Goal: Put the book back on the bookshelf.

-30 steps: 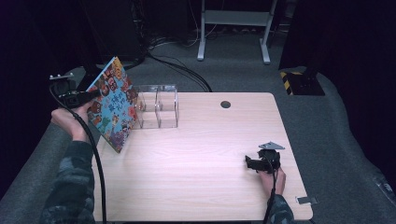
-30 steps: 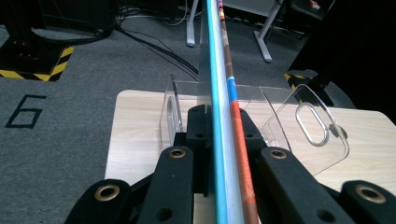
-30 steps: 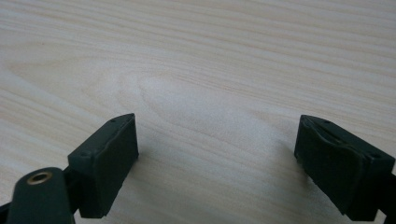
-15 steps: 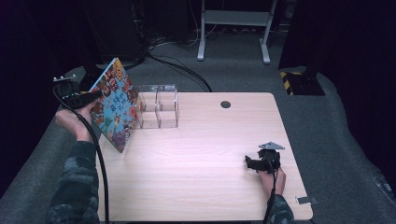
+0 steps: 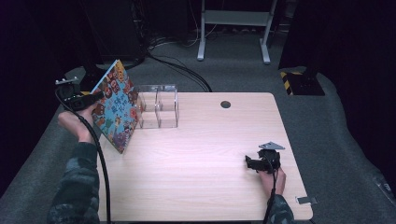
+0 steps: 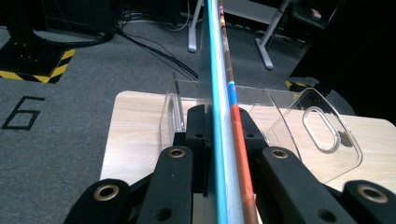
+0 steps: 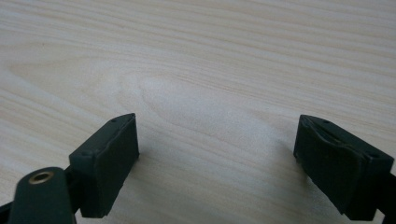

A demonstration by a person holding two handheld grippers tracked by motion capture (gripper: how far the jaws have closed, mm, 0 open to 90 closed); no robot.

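From above, at the table's left edge, the left gripper (image 5: 95, 95) is clenched on a thin, flat picture book with a bright cartoon cover (image 5: 114, 107), gripping its upper left edge. That book is tilted, its lower corner reaching down to the pale wooden table (image 5: 205, 158), its far edge just beside a clear plastic divided organiser (image 5: 159, 106) that stands to the right of the fingers. Near the right edge of the table, the right gripper (image 5: 250, 163) rests low over bare wood, jaws spread, well apart from the book.

Along the left gripper view, the black fingers (image 6: 196, 126) press both sides of the book's edge (image 6: 219, 116), which rises straight up between them as a blue and orange stripe. Beyond the fingertips sits the transparent organiser (image 6: 289, 126), its walls on either side of the book.

Through the right gripper view, the two black pads (image 7: 109, 158) stand wide apart, released, with only wood grain (image 7: 210, 70) between and beyond them.
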